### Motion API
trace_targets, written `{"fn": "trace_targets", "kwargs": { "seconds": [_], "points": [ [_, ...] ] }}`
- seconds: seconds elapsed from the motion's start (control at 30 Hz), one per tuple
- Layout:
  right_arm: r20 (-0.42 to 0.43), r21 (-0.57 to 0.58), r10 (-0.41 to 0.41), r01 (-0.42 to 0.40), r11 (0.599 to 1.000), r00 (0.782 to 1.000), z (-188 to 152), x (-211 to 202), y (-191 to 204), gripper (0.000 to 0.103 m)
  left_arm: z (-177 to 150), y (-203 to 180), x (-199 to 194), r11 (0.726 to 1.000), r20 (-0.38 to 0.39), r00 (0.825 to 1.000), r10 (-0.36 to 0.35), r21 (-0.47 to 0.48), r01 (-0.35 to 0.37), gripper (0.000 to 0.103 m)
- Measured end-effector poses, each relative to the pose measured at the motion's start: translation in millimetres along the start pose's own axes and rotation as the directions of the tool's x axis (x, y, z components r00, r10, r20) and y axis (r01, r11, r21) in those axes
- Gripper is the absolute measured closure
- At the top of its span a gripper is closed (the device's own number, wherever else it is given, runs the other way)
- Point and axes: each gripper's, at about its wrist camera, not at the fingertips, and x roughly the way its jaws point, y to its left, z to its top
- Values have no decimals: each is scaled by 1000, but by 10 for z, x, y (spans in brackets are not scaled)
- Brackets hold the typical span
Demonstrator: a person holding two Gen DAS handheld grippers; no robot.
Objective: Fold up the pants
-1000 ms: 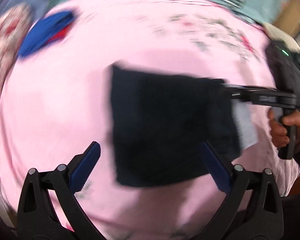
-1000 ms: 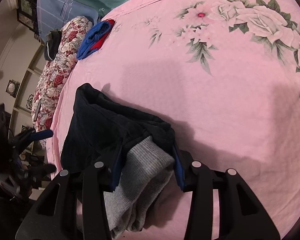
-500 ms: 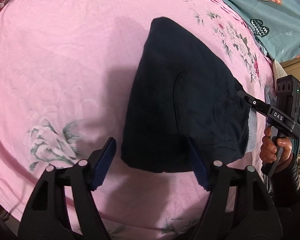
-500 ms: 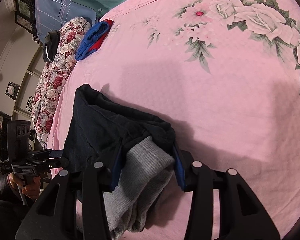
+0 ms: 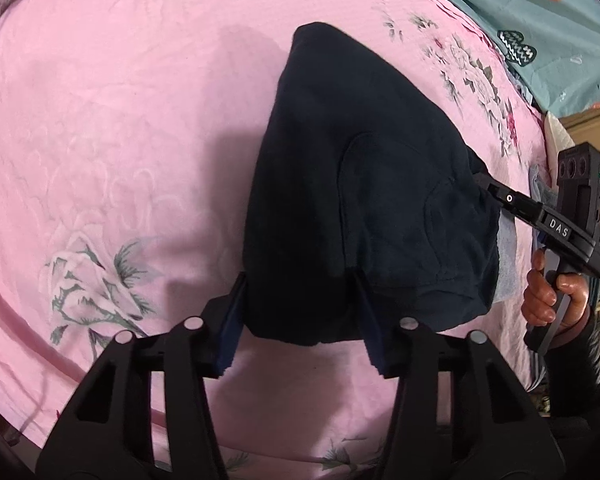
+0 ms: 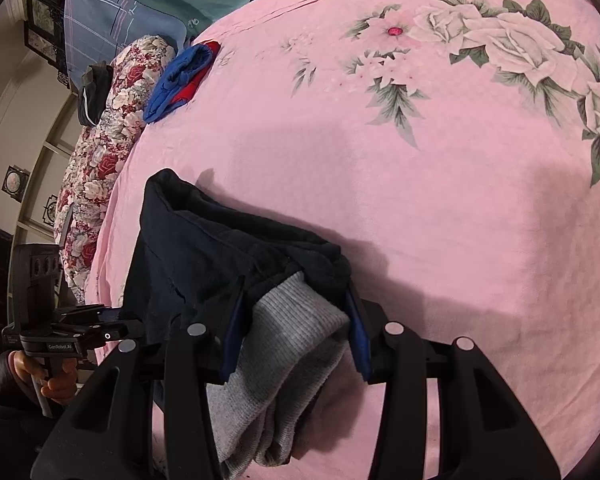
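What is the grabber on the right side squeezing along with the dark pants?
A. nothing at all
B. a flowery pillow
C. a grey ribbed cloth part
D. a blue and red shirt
C. In the right wrist view, the right gripper has its blue-padded fingers closed around the grey ribbed fabric that sticks out of the dark navy pants lying on the pink floral bedsheet.
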Motion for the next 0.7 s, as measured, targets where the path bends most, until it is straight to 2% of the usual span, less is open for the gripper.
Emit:
{"fn": "trace_targets", "kwargs": {
  "seconds": [0.07, 0.17, 0.37, 0.7],
  "points": [
    [10, -16, -31, 31, 999, 999, -12, -14, 57, 58, -17, -57, -37, 999, 17, 999, 27, 36, -28, 62],
    [37, -60, -97, 99, 993, 995, -43, -58, 199, 59, -37, -165, -93, 993, 45, 997, 70, 88, -74, 66],
    [94, -137, -215, 227, 964, 972, -100, -139, 470, 60, -85, -204, -225, 983, 82, 992, 95, 150, -107, 70],
    [155, -197, -333, 359, 912, 930, -172, -247, 817, 61, -80, -112, -430, 981, 116, 993, 27, 187, -48, 72]
  ]
}}
